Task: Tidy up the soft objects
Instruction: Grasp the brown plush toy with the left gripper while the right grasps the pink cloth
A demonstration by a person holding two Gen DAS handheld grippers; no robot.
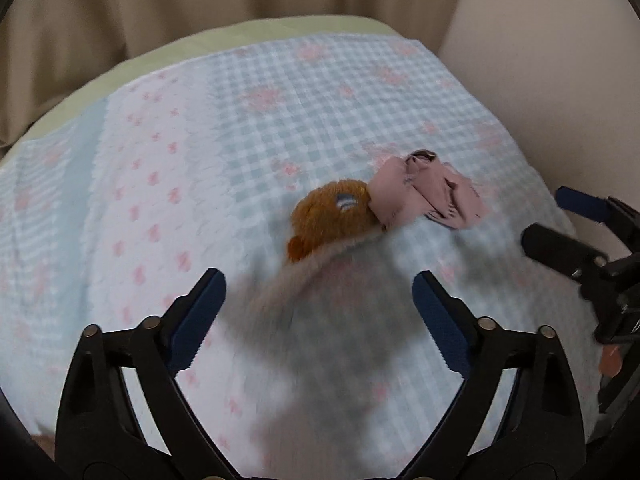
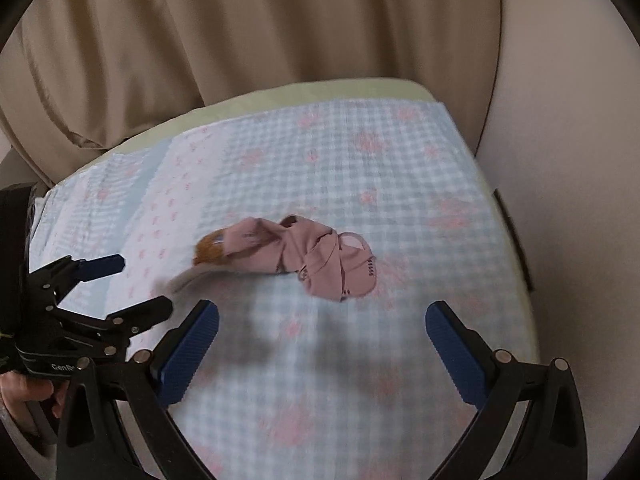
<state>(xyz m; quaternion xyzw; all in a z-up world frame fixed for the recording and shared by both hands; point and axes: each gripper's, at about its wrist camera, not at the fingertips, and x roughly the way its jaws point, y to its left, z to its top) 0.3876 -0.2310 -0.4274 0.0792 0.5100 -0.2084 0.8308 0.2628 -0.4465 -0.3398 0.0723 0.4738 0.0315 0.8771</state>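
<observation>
Teddy bear (image 1: 330,216) lies on the bed (image 1: 168,168), just past the left gripper (image 1: 318,280), fingers spread wide, empty, tilted down. Pink cloth (image 2: 320,260) sits beyond the right gripper (image 2: 322,312), likewise wide, holding nothing.

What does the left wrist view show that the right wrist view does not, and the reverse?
Only the left wrist view shows most of the brown plush toy and the wide grey cloth covering its lower part.

Only the right wrist view shows a hand gripping the left gripper's handle, and more of the beige curtain.

Both show the pink socks lying against the plush toy on the checked bedspread, and both grippers, left gripper and right gripper, with jaws open and empty.
</observation>
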